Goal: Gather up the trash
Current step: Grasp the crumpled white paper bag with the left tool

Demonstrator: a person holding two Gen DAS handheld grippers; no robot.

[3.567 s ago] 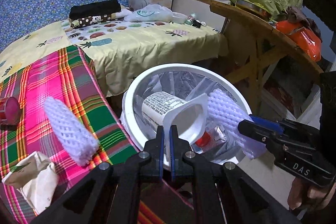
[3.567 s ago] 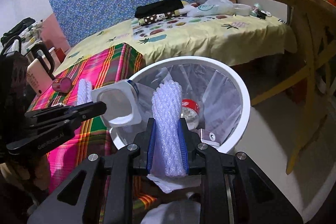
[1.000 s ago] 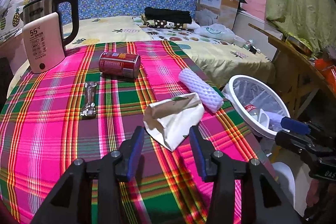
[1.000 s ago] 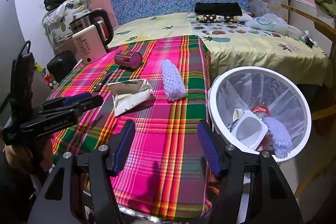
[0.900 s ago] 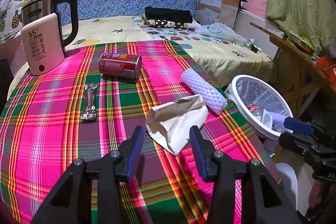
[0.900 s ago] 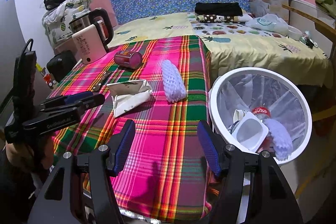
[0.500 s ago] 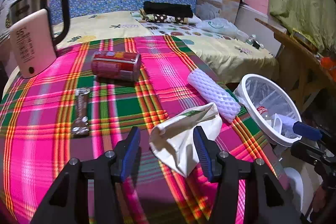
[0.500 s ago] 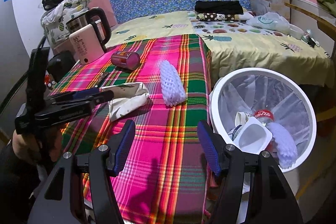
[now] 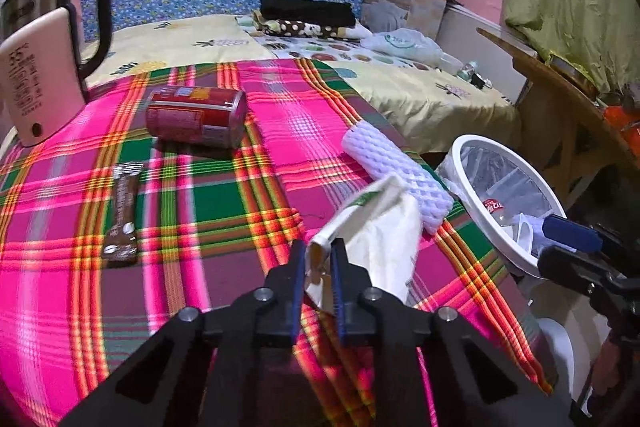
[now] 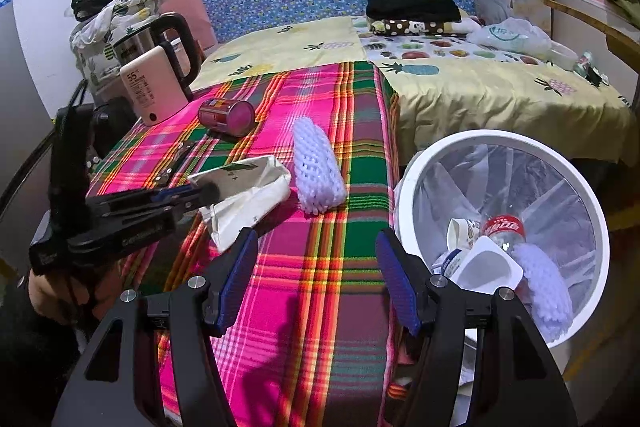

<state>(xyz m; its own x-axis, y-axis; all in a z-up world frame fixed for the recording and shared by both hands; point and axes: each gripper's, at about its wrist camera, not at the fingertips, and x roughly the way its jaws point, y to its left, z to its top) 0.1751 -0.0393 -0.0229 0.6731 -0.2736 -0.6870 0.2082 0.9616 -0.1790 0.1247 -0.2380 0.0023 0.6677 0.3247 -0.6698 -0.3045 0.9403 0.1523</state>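
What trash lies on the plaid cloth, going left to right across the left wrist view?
Brown snack wrapper → red can on its side → paper bag, pinched in the left gripper → white foam net sleeve. Beyond the cloth's right edge stands the white bin.

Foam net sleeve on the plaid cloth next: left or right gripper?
Right. The right gripper is open and empty, facing the foam sleeve; the left gripper is shut on the paper bag.
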